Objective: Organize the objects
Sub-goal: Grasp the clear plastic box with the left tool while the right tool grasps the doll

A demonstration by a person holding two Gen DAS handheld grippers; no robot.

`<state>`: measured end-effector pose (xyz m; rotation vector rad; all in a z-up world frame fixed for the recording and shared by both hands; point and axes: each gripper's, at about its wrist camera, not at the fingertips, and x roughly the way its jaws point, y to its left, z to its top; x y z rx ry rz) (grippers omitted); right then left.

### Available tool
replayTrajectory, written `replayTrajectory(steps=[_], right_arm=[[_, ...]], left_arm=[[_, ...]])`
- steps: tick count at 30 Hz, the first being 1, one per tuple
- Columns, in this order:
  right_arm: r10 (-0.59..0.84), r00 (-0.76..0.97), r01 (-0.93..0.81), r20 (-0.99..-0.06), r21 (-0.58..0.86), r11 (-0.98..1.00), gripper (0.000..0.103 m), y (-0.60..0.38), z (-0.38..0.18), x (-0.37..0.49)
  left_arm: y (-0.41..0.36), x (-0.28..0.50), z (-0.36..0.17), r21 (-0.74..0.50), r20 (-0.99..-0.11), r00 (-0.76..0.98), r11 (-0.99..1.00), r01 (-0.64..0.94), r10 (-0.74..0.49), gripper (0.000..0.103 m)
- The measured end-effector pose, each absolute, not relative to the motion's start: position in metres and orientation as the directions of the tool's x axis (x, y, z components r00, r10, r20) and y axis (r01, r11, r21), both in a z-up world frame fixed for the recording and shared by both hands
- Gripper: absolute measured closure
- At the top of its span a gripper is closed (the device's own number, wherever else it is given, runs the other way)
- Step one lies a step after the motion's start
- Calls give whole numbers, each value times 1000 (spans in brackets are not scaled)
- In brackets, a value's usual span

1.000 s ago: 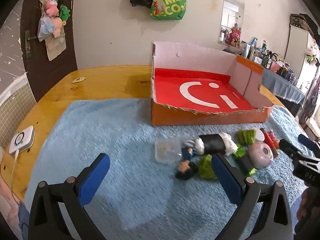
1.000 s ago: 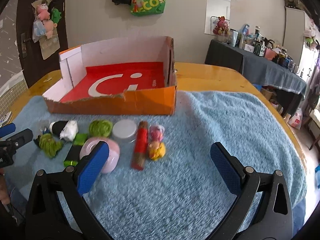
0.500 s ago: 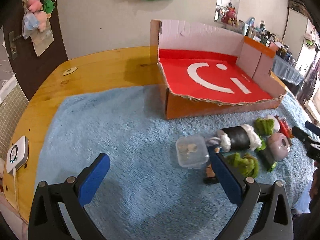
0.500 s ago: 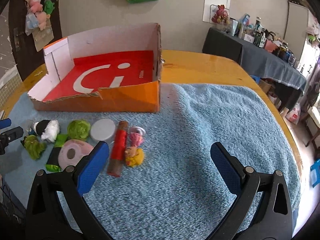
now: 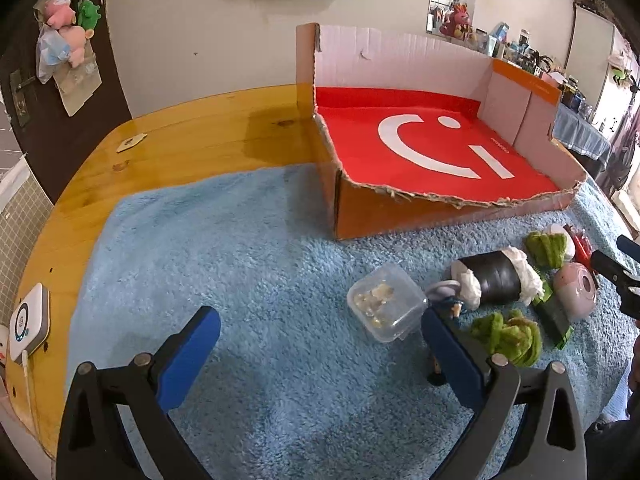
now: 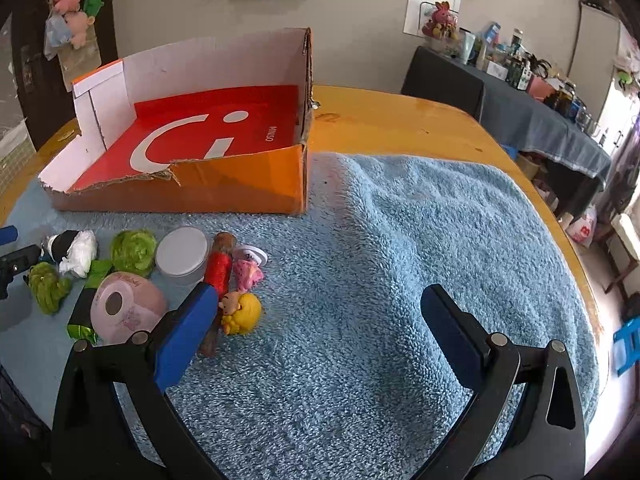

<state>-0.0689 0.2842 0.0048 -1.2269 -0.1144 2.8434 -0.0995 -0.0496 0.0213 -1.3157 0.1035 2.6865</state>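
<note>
An open cardboard box (image 5: 420, 208) (image 6: 240, 192) with a red floor stands at the back of a blue towel (image 5: 240, 280) (image 6: 400, 280). In front of it lie small things: a clear plastic case (image 5: 386, 307), a black roll with white ends (image 5: 494, 280) (image 6: 72, 250), green yarn balls (image 5: 508, 336) (image 6: 132, 252), a pink round case (image 5: 574, 296) (image 6: 128, 308), a white round tin (image 6: 182, 256), a red tube (image 6: 218, 268) and a yellow-haired figurine (image 6: 242, 312). My left gripper (image 5: 320, 346) is open, left of the clear case. My right gripper (image 6: 320, 320) is open, its left finger over the red tube's near end.
The towel covers a round wooden table (image 5: 180, 140) (image 6: 420, 120). A small white device (image 5: 28, 322) lies at the table's left edge. A dark-clothed side table (image 6: 520, 112) crowded with bottles stands at the right. Bare towel stretches to the right of the objects.
Both grippers have moved forward and lower toward the objects, which look larger now. The left view has swung so the clear case sits nearer its right finger. Nothing was grasped.
</note>
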Motion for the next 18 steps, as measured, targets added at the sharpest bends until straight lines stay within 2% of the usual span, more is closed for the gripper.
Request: replayTrajectory(steps=[4,6,10,12,14,18], right_arm=[[49,-684,16,-728,-82,-996,1,284,6,-70],[40,-685,28,-727,-82,-996,4,283,6,-69],[34,-685,42,-728,-87,-995,10,287,6,-68],[20,-678,53,-734,-76,-996,12,288,5,-68],[12,-673,71,-739,-80,-994,21,285,2,-67],[13,-673,93,-740,-102,-990,30,278,-2,-69]], left_arm=[[-45,-101,22,12,-782,-616,-985,-172,98,6],[-43,-102,22,9,-782,-615,-983,-182,106,12],[-42,-102,22,5,-780,-614,-981,-194,118,13],[-42,-103,21,-7,-781,-611,-979,-202,132,18],[-42,-102,21,-15,-780,-610,-978,-208,141,21],[-40,-102,20,-22,-777,-611,-976,-216,153,25]])
